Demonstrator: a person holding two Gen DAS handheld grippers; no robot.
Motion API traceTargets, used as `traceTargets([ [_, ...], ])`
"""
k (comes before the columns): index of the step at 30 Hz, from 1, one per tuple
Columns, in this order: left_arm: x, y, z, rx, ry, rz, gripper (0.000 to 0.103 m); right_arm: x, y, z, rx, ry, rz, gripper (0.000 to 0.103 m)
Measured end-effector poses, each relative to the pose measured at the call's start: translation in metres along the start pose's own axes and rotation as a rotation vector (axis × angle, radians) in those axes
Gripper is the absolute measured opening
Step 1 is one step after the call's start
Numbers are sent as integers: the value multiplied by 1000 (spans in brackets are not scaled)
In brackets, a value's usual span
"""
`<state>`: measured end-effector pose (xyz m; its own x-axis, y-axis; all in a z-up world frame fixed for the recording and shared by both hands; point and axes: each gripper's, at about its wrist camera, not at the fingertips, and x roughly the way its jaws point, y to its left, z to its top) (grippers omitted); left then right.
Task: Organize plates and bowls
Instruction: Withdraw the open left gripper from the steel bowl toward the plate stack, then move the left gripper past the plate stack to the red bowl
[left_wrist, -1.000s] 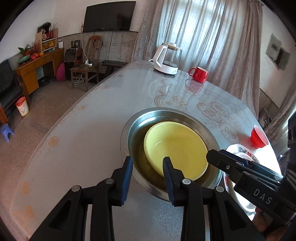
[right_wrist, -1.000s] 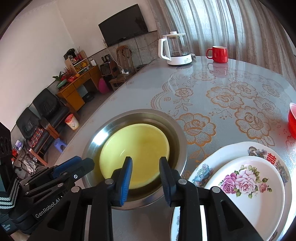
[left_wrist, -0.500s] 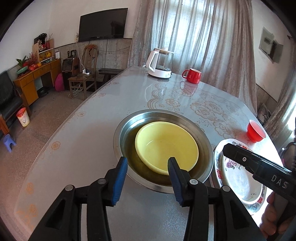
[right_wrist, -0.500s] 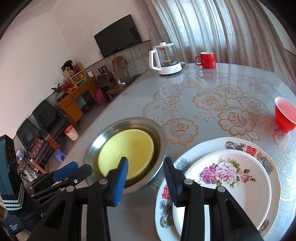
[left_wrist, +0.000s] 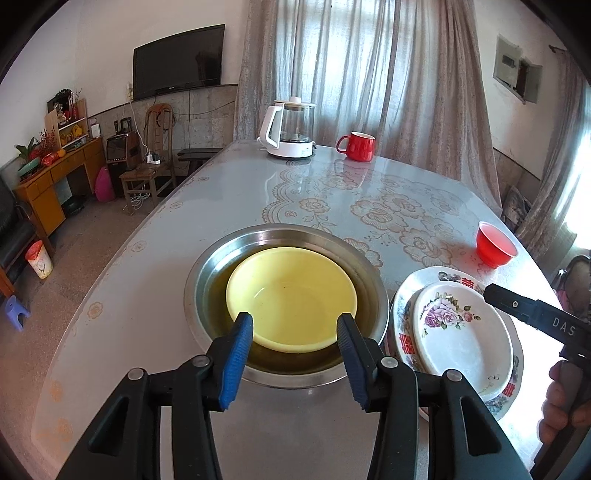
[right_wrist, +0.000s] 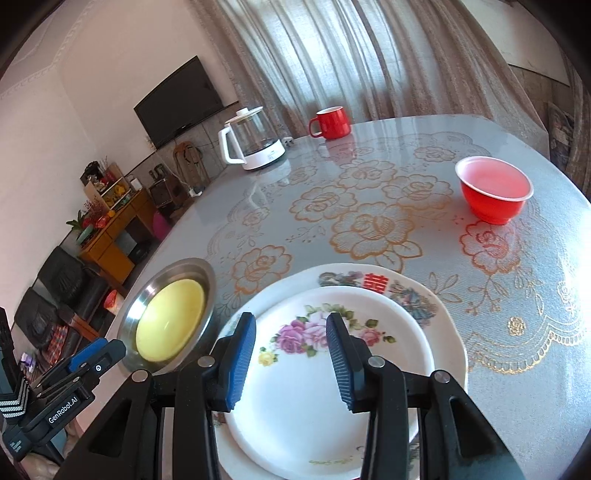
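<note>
A yellow bowl (left_wrist: 291, 297) sits inside a steel basin (left_wrist: 218, 258); both also show in the right wrist view, bowl (right_wrist: 171, 323) and basin (right_wrist: 192, 271). A small floral plate (right_wrist: 314, 391) lies on a larger patterned plate (right_wrist: 417, 295), to the right of the basin; they show in the left wrist view too, small plate (left_wrist: 461, 328) on large plate (left_wrist: 402, 302). A red bowl (right_wrist: 493, 194) stands farther right. My left gripper (left_wrist: 293, 360) is open and empty above the basin's near edge. My right gripper (right_wrist: 291, 363) is open and empty above the floral plate.
A glass kettle (left_wrist: 290, 127) and a red mug (left_wrist: 356, 146) stand at the far end of the table (left_wrist: 221, 192). The red bowl shows in the left wrist view (left_wrist: 495, 249) near the right edge. The floor, a chair and cabinets lie to the left.
Both grippers have pulled back and up from the yellow bowl and opened wider. The right gripper has swung right and now hangs over the stacked plates.
</note>
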<state>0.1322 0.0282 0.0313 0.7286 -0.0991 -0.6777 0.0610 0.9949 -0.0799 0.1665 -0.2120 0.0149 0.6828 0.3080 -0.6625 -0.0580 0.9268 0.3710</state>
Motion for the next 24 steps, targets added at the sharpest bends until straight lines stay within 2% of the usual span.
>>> traceTargets([
  [18, 13, -60, 12, 133, 17, -66, 52, -23, -76, -8, 146, -39, -110, 40],
  [24, 21, -80, 11, 154, 50, -110, 52, -26, -93, -10, 186, -44, -140, 46],
])
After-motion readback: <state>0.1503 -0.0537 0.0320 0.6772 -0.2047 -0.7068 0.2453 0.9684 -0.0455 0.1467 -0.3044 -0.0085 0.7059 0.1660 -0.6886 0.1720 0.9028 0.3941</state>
